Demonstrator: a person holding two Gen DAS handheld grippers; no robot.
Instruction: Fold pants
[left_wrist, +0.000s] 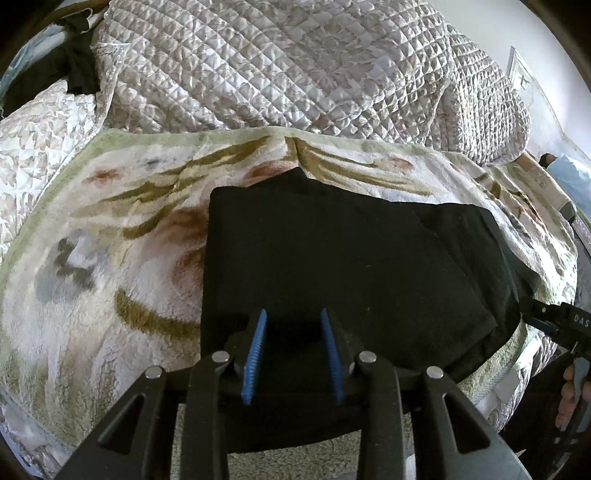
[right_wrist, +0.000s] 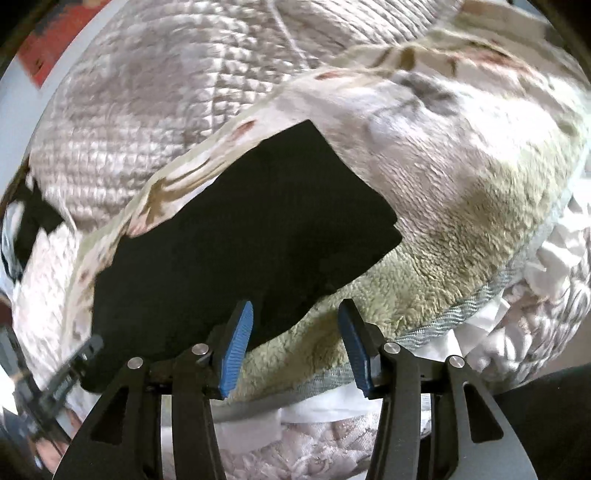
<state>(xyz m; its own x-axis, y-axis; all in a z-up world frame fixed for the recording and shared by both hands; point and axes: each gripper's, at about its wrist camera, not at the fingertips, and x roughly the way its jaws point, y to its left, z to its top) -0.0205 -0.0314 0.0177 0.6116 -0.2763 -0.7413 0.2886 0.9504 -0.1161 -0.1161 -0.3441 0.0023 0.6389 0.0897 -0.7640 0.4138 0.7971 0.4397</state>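
Note:
The black pants (left_wrist: 332, 266) lie folded into a rough rectangle on a fluffy floral blanket (left_wrist: 110, 240). My left gripper (left_wrist: 293, 317) is open, its blue pads over the pants' near edge with nothing between them. In the right wrist view the pants (right_wrist: 240, 240) stretch from centre to lower left. My right gripper (right_wrist: 295, 314) is open and empty at the pants' near corner, above the blanket's green border (right_wrist: 424, 266). The right gripper also shows in the left wrist view (left_wrist: 543, 317) at the pants' right edge. The left gripper shows blurred in the right wrist view (right_wrist: 66, 369).
A quilted bedspread (left_wrist: 277, 66) is bunched behind the blanket. Dark clothing (left_wrist: 70, 70) lies at the far left corner. White crumpled fabric (right_wrist: 554, 258) lies to the right of the blanket. The bed edge and wall (left_wrist: 535, 55) are at the right.

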